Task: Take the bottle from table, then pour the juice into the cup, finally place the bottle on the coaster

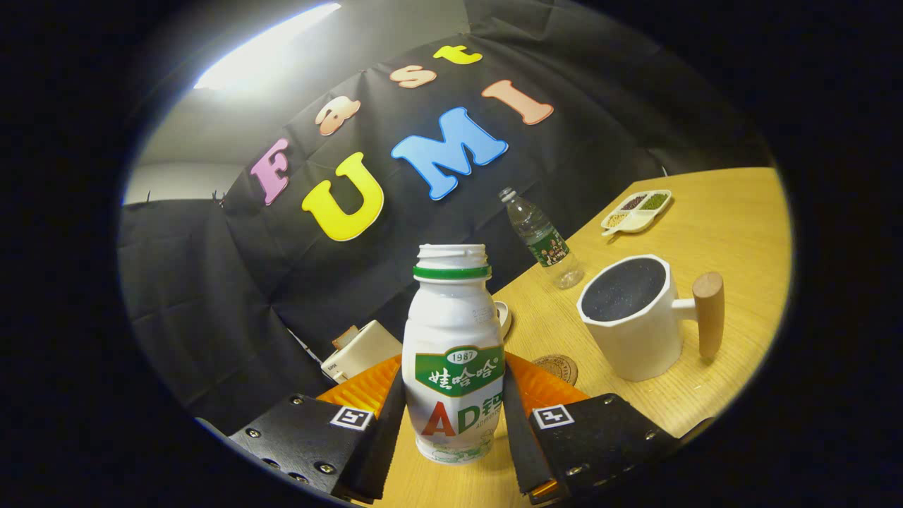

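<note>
A white juice bottle [453, 353] with a green label and green neck ring, its cap off, stands between my two fingers. My gripper [451, 430] is shut on the bottle, both pads pressing its lower body. The view is tilted and the bottle looks lifted off the wooden table [712, 233]. A white cup [631, 321] with a dark inside and a wooden handle stands ahead to the right of the bottle. A small round brown coaster [557, 367] lies on the table between the bottle and the cup.
A clear water bottle [542, 240] stands beyond the cup. A white divided dish [636, 212] with beans lies farther back. A white box [360, 351] and a white rounded object [502, 317] sit behind the juice bottle near the table's edge.
</note>
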Tool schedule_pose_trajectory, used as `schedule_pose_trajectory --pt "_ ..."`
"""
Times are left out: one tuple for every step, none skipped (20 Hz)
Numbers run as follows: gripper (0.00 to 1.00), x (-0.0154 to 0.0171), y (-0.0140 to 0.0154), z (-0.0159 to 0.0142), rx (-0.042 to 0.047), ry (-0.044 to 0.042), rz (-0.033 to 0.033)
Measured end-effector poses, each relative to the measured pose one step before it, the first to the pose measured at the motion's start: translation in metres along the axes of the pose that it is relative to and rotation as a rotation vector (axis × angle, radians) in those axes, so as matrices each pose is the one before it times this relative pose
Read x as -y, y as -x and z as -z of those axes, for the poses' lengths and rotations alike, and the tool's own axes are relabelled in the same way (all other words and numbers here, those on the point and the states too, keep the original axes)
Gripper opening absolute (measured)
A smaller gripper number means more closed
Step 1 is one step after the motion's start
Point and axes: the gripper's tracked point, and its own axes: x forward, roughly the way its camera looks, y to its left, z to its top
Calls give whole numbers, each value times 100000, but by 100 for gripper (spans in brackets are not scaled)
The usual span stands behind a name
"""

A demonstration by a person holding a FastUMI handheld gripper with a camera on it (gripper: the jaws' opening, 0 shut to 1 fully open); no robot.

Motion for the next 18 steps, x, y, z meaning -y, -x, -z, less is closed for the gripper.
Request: schedule_pose_trajectory --pt "67 71 -509 281 -914 -3486 -399" --pt "67 172 -222 -11 -93 -2993 -244" --pt "67 185 -233 -33 -129 -2439 -229" --pt "66 91 -112 -97 79 -2661 -497" --pt "66 -54 21 -139 288 -3023 -949" --pt "66 -38 -104 -110 364 -3799 -1057" --pt "66 -24 25 -91 250 -4019 -1026" --pt "66 51 180 66 258 -3968 -737" --pt "66 40 -30 -119 250 -3749 -523" --pt "66 47 -376 -68 131 -3582 -811" --pt "66 -31 -198 -228 302 -3385 -1044" --pt "66 -187 48 -250 756 -3089 -1161" --pt "66 -98 76 -169 560 -2816 -1046" --pt "66 52 133 -83 589 -2507 -741" --pt "66 9 -18 -165 503 -2020 -308" --pt "66 6 113 -184 429 -1385 -487" --pt "66 -52 -65 9 85 -1018 -428" --pt "66 -64 -21 -35 192 -931 -80"
